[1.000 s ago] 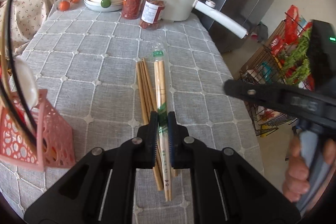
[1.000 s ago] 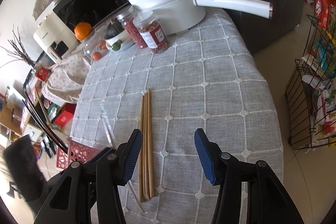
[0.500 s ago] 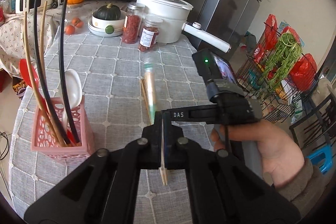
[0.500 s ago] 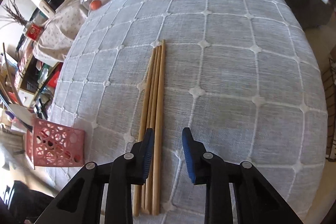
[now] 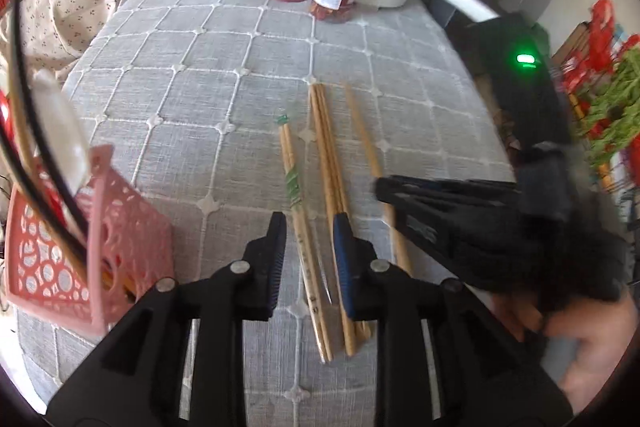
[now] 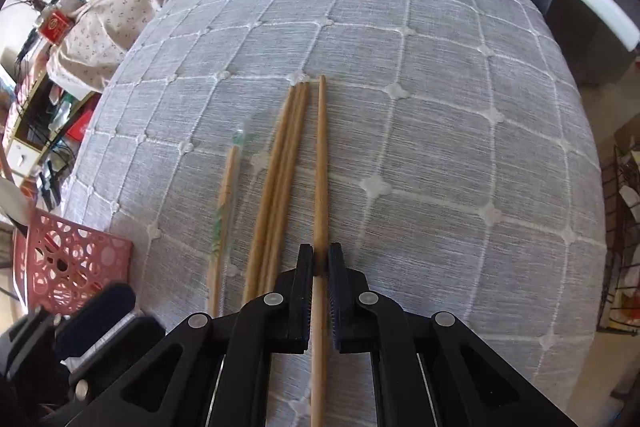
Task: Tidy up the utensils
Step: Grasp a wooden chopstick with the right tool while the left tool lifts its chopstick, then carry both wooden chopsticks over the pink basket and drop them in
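the right gripper [image 6: 319,263] is clenched on a single chopstick [image 6: 320,163], gripped near its close end on the grey checked tablecloth [image 6: 440,107], well short of the pink basket [image 5: 92,227] at the left edge. held so far off centre, the stick may swing or slip out when raised. the left gripper [image 5: 308,247], its jaws opening, straddles the wrapped chopsticks [image 5: 294,183], no longer gripped; its fingers could nudge the loose bundle [image 5: 330,163] beside them.
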`<action>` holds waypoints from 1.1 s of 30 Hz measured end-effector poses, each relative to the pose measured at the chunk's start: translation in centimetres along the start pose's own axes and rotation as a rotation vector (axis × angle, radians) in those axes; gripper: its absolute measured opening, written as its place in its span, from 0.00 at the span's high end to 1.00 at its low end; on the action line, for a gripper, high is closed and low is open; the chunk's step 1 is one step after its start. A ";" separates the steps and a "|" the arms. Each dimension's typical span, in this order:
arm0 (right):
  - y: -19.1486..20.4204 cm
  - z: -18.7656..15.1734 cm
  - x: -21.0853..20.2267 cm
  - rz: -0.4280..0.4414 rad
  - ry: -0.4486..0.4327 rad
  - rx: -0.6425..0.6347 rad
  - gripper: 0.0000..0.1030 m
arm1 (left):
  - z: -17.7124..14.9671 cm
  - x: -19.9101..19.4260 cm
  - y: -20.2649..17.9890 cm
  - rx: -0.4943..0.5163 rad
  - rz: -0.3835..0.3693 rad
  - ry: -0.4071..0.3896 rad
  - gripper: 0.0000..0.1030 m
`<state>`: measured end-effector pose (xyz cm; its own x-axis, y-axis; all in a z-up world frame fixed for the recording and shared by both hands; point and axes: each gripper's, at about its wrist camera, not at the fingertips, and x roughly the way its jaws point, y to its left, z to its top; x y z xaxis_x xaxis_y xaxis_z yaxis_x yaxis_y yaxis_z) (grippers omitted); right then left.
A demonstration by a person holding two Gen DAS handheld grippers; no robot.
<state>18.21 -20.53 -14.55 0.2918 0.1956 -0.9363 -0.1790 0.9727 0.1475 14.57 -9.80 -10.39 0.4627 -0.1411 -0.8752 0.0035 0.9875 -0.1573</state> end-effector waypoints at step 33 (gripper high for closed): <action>-4.1 -1.3 -6.2 0.086 -0.171 0.063 0.93 | -0.3 -3.8 0.7 0.000 -0.134 -0.094 0.94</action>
<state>15.91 -25.91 -9.78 0.4342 0.2915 -0.8523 -0.1525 0.9563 0.2494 12.58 -8.58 -7.27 0.5389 -0.2646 -0.7997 0.0712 0.9603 -0.2698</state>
